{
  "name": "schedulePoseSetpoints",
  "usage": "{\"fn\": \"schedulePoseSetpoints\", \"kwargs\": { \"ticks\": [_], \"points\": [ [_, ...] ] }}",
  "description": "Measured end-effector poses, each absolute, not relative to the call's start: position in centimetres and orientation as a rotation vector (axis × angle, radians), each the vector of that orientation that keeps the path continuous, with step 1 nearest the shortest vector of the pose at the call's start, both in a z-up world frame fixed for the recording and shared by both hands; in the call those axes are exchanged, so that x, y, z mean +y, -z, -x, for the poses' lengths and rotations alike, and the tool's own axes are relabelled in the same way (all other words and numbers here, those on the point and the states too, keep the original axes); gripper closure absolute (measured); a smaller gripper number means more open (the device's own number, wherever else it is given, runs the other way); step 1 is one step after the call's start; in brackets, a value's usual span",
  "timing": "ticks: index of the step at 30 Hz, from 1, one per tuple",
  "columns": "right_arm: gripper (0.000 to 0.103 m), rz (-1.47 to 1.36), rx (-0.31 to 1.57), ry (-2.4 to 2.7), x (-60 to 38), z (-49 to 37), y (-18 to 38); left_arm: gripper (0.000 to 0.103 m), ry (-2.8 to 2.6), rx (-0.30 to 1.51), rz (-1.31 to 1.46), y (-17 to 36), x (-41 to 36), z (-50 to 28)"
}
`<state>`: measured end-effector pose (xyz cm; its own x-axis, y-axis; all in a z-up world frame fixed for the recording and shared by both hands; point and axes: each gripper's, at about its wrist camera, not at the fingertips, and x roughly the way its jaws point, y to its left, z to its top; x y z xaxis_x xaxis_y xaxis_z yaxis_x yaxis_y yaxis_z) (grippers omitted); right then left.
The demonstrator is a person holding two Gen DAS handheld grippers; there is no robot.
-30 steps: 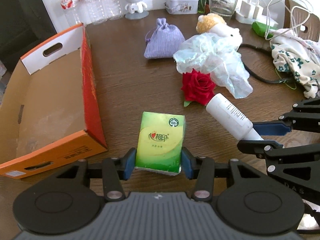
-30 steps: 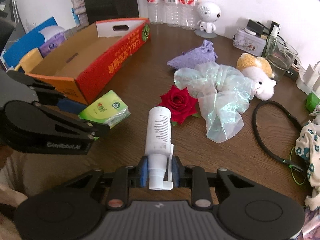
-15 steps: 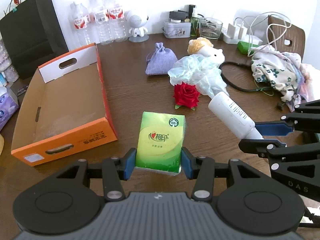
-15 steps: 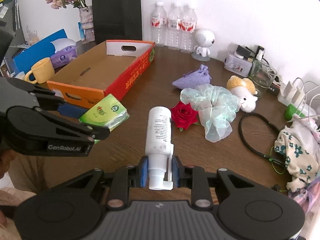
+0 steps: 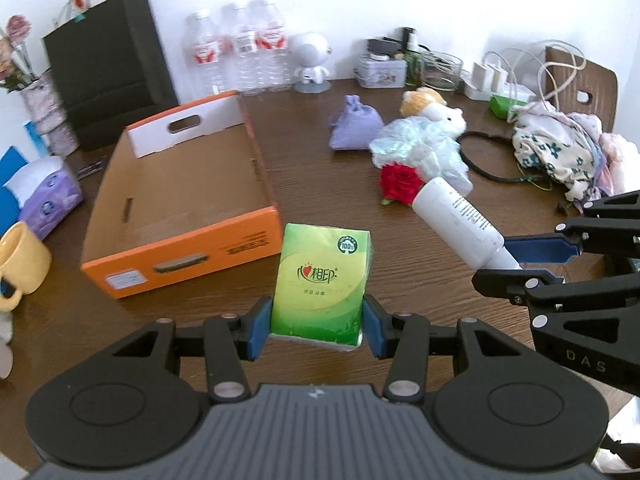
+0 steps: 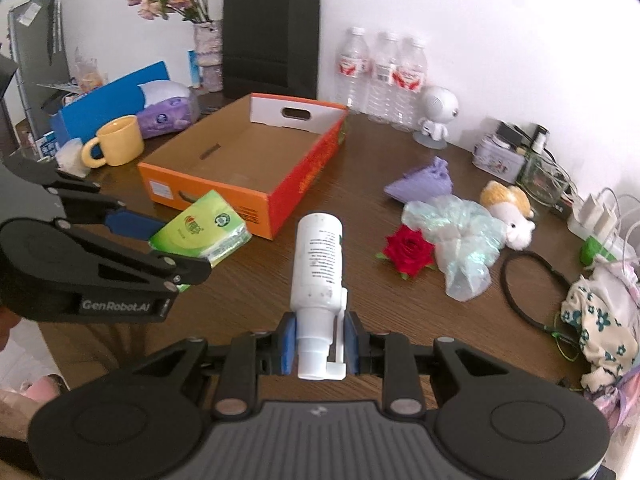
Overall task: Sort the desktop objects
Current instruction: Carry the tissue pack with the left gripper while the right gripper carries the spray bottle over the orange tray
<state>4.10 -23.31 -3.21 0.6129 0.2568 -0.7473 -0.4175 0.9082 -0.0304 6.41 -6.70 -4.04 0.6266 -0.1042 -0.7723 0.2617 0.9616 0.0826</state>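
My left gripper (image 5: 318, 330) is shut on a green tissue pack (image 5: 322, 284) and holds it above the wooden table, just in front of the near right corner of an open orange cardboard box (image 5: 180, 204). My right gripper (image 6: 320, 342) is shut on the neck of a white pump bottle (image 6: 316, 256), held in the air to the right of the left gripper. In the right wrist view the tissue pack (image 6: 200, 232) and the box (image 6: 244, 160) lie to the left. The bottle also shows in the left wrist view (image 5: 456, 220).
On the table lie a red rose (image 6: 408, 248), pale blue gauze with a plush toy (image 6: 504, 208), a purple pouch (image 6: 420, 184), a black cable (image 6: 524, 284) and floral cloth (image 6: 596, 316). Water bottles (image 6: 380, 72), a robot figure, a yellow mug (image 6: 116, 146) and a black bag stand behind.
Both grippers have risen and drawn back from the table with their loads, so more of the table and the whole box come into view. The grips have not changed.
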Motion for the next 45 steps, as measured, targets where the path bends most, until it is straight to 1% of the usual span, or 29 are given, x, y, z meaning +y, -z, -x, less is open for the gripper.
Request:
{"fn": "schedulePoseSetpoints", "kwargs": {
  "ticks": [9,24,32,40,45],
  "points": [
    [0.079,0.217,0.795,-0.408,-19.9,-5.6,1.4,0.055,0.186,0.835,-0.167,2.3,-3.1,-7.5],
    [0.079,0.219,0.772,-0.422,-11.9,-14.1,0.3,0.055,0.178,0.816,-0.178,0.7,4.3,-16.2],
    [0.079,0.208,0.783,-0.420,-7.7,-22.5,1.0,0.055,0.171,0.842,-0.186,2.1,7.3,-24.2],
    [0.079,0.180,0.838,-0.393,-4.0,-33.2,4.5,0.055,0.178,0.875,-0.181,5.1,9.5,-33.2],
    [0.079,0.170,0.872,-0.368,-2.9,-38.2,6.9,0.055,0.192,0.893,-0.181,7.2,9.7,-37.7]
  ]
}}
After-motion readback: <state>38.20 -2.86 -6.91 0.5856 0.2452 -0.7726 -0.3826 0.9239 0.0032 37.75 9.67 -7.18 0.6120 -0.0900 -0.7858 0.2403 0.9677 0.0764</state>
